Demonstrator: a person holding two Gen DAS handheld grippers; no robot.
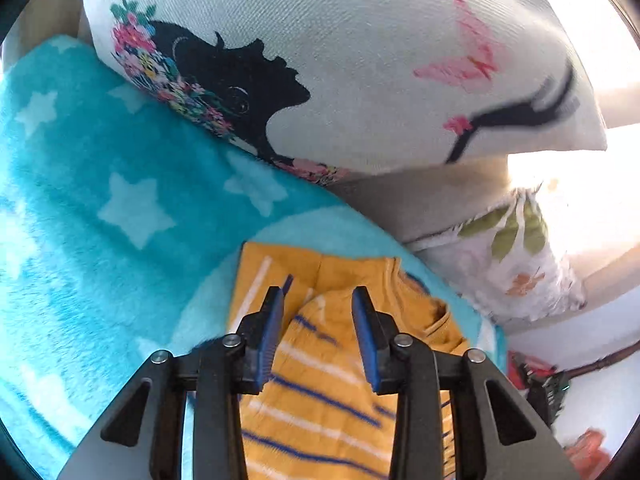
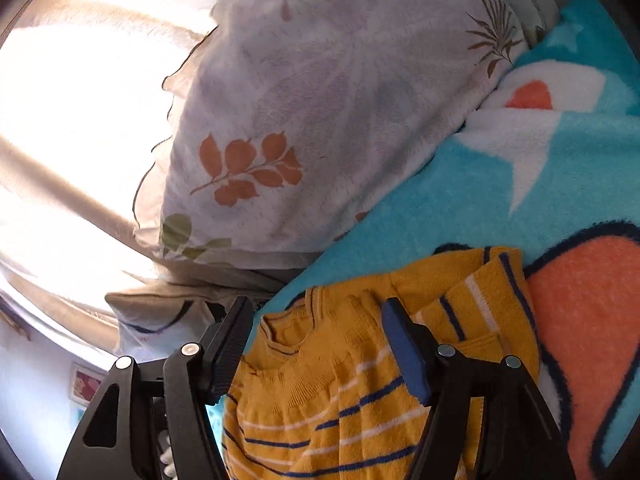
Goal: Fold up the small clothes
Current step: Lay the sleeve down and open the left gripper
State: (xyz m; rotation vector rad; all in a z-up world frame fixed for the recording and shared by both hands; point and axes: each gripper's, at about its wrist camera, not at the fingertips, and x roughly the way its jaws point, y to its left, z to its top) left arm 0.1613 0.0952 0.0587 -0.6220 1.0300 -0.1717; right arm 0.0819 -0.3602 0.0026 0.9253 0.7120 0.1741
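On blanket (image 1: 100,208) | sweater (image 1: 320,400) edge by pillow (image 2: 320,100) | L/R fingers (image 1: 276,320) spread, nothing pinched

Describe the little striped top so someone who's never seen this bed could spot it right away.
Start at the turquoise star-print fleece blanket spread below the pillows. On it lies the small mustard-yellow knit top, just ahead of both open grippers. Unlike the pale leaf-print pillow and the silhouette-print cushion, it is yellow with thin navy and white stripes.
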